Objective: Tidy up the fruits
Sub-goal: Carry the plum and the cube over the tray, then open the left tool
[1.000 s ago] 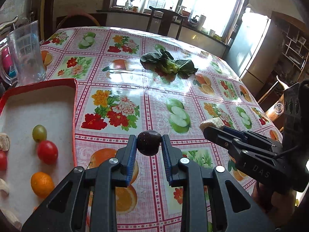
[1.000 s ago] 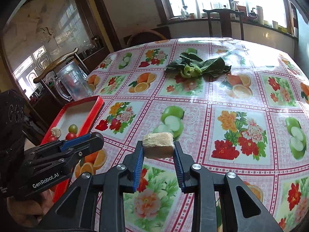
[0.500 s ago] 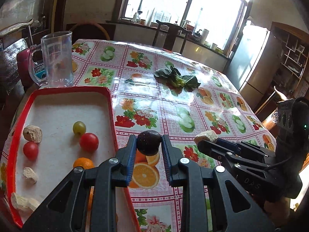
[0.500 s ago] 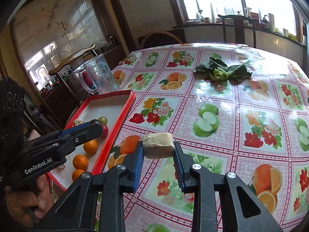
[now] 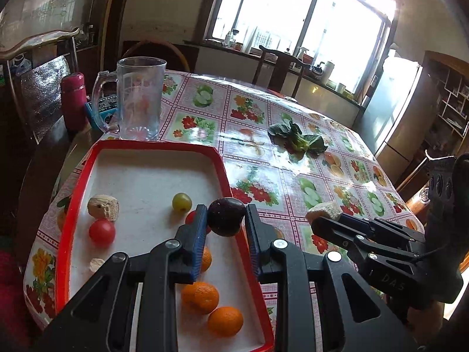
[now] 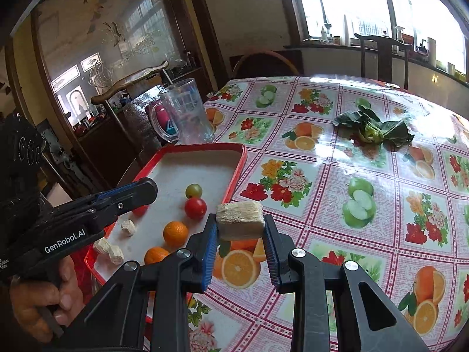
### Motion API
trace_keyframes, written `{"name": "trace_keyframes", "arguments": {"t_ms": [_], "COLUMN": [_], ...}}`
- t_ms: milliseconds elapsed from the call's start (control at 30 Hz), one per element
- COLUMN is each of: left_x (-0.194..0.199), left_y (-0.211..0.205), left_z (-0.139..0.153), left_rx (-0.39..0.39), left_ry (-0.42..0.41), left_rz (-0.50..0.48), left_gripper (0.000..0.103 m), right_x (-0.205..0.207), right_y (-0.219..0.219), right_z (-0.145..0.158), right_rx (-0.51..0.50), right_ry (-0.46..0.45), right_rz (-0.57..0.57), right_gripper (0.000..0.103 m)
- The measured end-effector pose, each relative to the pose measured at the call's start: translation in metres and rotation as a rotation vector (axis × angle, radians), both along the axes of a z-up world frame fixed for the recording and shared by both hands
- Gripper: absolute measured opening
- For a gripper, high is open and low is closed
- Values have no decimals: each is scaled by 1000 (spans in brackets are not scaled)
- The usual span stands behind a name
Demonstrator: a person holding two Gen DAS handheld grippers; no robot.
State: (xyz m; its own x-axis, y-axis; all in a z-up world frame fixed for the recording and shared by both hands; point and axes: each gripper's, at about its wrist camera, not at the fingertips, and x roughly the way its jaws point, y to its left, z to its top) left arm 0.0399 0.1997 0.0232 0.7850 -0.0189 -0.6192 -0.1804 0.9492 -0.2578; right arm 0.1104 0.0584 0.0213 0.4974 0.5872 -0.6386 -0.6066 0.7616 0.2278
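Room: kitchen with bright windows on the far side, dark wooden chairs around.
Table [image 6: 337, 176]: covered with a glossy cloth printed with fruit and flowers.
Tray [image 5: 74, 205]: red-rimmed, pale inside, at the near left edge of the table.
Left tongs [image 5: 226, 218]: closed part-way on a dark plum [image 5: 226, 216], blue pads pressed against both its sides; held in the air above the tray's right rim.
Right tongs [image 6: 239, 223]: pinching a pale fibrous block [image 6: 239, 220] between blue pads, lifted above the cloth just right of the tray; seen from the left view at the right, the same block poking out at the tip.
Hand [image 6: 44, 299]: wrapped around the left tongs' handle, seen at the near left of the right view.
Inside the tray: green grape [image 5: 181, 201] towards the middle, red tomato [image 5: 101, 232] at the left, a second tomato [image 6: 195, 208] near the grape, partly hidden behind the left tongs in the left view.
Oranges: two at the near end [image 5: 200, 297] [image 5: 225, 321], a third partly hidden behind the tongs.
Pale chunks: one large piece [image 5: 103, 207] just beyond the left tomato, smaller ones [image 6: 109, 249] by the near left rim.
Glass mug [image 5: 137, 99]: upright, just beyond the tray's far edge.
Red flask [image 5: 73, 99]: left of the mug, off the cloth.
Leafy greens [image 5: 299, 139]: lying far right on the table, well apart from the tray.
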Motion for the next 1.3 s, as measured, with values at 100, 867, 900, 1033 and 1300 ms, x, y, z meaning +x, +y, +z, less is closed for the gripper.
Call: {"name": "trace_keyframes", "arguments": {"t_ms": [100, 867, 900, 1033, 1300], "left_x": [-4, -9, -8, -1, 22], "left_y": [7, 60, 63, 76, 107], "left_z": [1, -7, -7, -7, -9], "left_rx": [-2, -27, -27, -22, -17], "left_ry": [-4, 4, 5, 14, 42], "left_rz": [13, 77, 80, 93, 121], "left_gripper": [24, 24, 24, 24, 24], "right_x": [-2, 8, 10, 23, 51], "right_y": [9, 63, 66, 81, 112], "right_z": [0, -4, -4, -5, -10], "right_rx": [-3, -27, -27, -22, -32], "right_ry": [1, 5, 7, 20, 46], "right_rz": [13, 73, 75, 84, 99], "right_gripper": [30, 30, 30, 30, 30]}}
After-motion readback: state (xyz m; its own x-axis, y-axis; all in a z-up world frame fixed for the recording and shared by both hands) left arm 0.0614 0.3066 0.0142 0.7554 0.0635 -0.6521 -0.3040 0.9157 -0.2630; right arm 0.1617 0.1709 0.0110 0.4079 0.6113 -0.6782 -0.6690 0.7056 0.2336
